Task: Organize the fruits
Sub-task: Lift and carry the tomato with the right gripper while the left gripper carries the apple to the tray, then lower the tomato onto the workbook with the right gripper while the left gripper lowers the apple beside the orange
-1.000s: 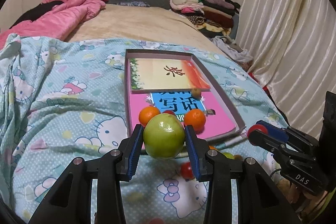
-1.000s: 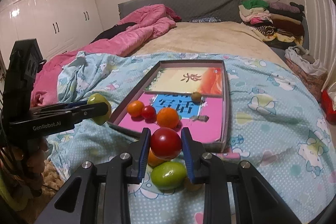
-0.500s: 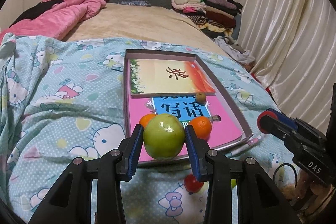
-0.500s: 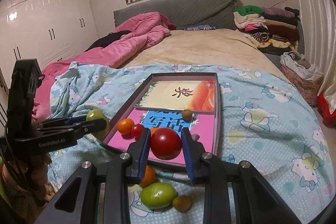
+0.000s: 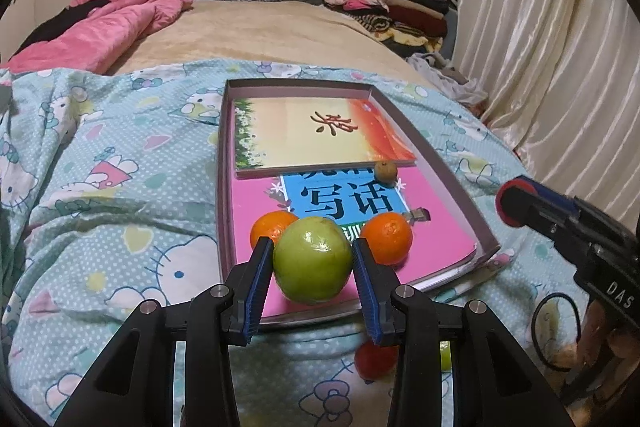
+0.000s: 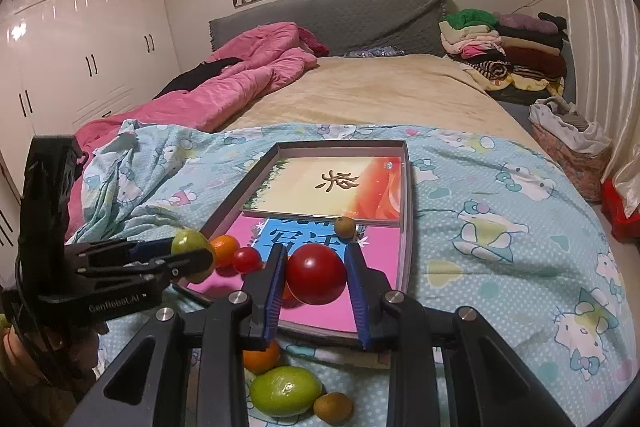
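Observation:
My left gripper (image 5: 313, 263) is shut on a green apple (image 5: 313, 259) and holds it over the near end of a shallow box tray (image 5: 448, 179) lined with books. My right gripper (image 6: 316, 281) is shut on a red tomato (image 6: 317, 279) above the tray's near edge (image 6: 408, 227). In the tray lie two oranges (image 5: 387, 238), a small red tomato (image 6: 247, 259) and a small brown fruit (image 5: 385, 171). On the bedspread below the tray lie an orange (image 6: 262, 357), a green fruit (image 6: 285, 391) and a brown fruit (image 6: 333, 407).
The tray rests on a blue cartoon-print bedspread (image 5: 100, 195) on a bed. A pink quilt (image 6: 248, 83) lies at the back left, folded clothes (image 6: 500, 43) at the back right. Curtains (image 5: 560, 67) hang on the right. A bag (image 6: 568, 139) stands beside the bed.
Both grippers have risen and moved forward with their fruits, from above the bedspread to over the tray's near end. Both stay shut.

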Tool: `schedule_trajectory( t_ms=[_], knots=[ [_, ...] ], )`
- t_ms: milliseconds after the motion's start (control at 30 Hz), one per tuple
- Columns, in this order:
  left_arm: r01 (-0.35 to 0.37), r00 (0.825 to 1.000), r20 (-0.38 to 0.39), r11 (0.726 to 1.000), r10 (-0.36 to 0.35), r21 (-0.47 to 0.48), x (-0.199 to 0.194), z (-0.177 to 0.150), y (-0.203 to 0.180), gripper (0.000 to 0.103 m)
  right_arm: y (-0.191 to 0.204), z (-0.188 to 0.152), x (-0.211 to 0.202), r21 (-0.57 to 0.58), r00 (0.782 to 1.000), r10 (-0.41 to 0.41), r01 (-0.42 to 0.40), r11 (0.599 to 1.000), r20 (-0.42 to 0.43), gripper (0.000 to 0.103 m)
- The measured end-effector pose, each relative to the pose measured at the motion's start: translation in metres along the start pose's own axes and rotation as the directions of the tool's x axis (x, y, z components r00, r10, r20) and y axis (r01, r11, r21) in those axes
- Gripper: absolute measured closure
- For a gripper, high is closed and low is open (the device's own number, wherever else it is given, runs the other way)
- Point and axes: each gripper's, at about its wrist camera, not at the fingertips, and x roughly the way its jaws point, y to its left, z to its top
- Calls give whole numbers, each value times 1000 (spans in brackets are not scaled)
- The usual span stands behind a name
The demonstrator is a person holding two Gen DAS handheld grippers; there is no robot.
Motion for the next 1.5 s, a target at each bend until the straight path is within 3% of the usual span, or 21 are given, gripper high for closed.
schedule_trajectory(
  t_ms=[600,1300,1500],
  knots=[
    [-1,998,-62,999,4,45,23,-5,-7,62,-9,1,26,-5,999,-22,22,1000,-31,73],
    [-6,998,-63,998,10,57,23,-4,-8,62,-11,-15,55,-28,992,-27,23,999,-121,73],
    [-51,997,-51,995,56,86,23,-4,-7,62,-10,-17,57,-33,991,-33,29,999,-129,73]
  ],
)
